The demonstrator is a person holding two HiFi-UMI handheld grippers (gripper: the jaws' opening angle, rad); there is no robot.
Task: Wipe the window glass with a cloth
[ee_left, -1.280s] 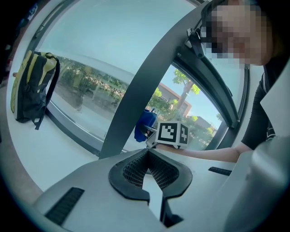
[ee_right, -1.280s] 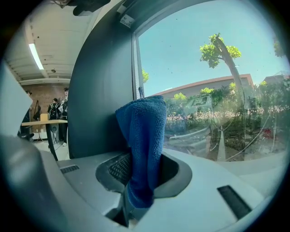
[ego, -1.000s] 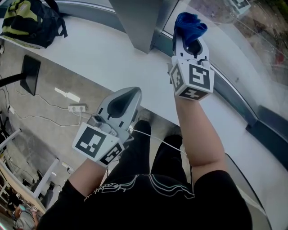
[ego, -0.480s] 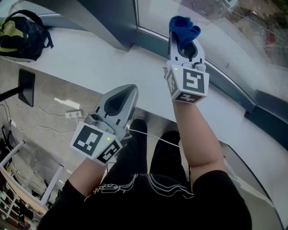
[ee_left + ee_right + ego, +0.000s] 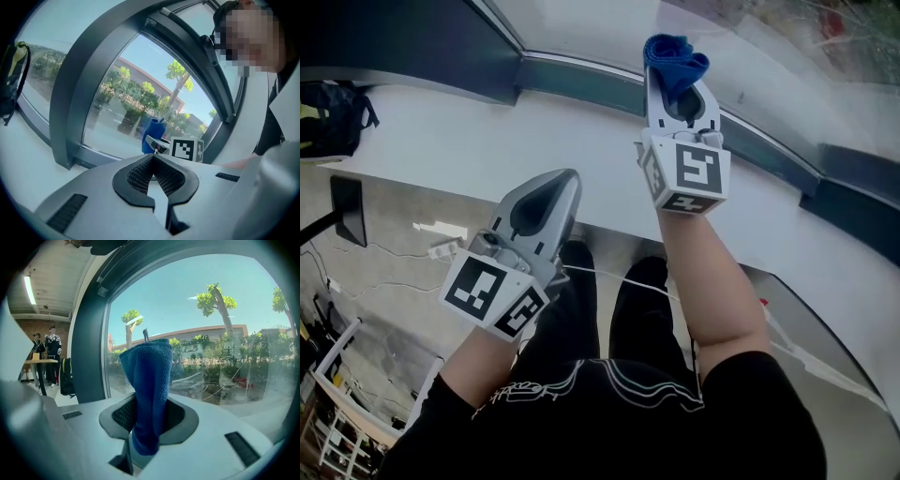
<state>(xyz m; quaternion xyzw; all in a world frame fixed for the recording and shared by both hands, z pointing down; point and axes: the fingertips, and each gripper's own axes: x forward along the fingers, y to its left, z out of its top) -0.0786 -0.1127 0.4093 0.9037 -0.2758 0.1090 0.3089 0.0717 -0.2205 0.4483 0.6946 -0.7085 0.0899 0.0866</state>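
A folded blue cloth [image 5: 674, 62] sticks up from my right gripper [image 5: 675, 86], whose jaws are shut on it. In the right gripper view the blue cloth [image 5: 149, 394] stands upright between the jaws, close in front of the window glass [image 5: 211, 333]. The glass [image 5: 609, 28] runs along the top of the head view above a dark frame [image 5: 581, 73]. My left gripper [image 5: 553, 187] hangs lower left, over the white sill [image 5: 441, 141], jaws shut and empty. From the left gripper view, its tips [image 5: 153, 157] meet, with the cloth [image 5: 152, 136] and the right gripper's marker cube [image 5: 187, 149] beyond.
A dark window post [image 5: 75, 93] splits the glass in the left gripper view. A black and yellow backpack [image 5: 328, 117] lies on the sill at far left. Cables and a power strip [image 5: 441, 248] lie on the floor below. People stand at a table [image 5: 42, 357] far back.
Both grippers have held nearly the same pose while my head view has swung, so the window post has slid out to the upper left. The right gripper with the cloth has edged slightly upward.
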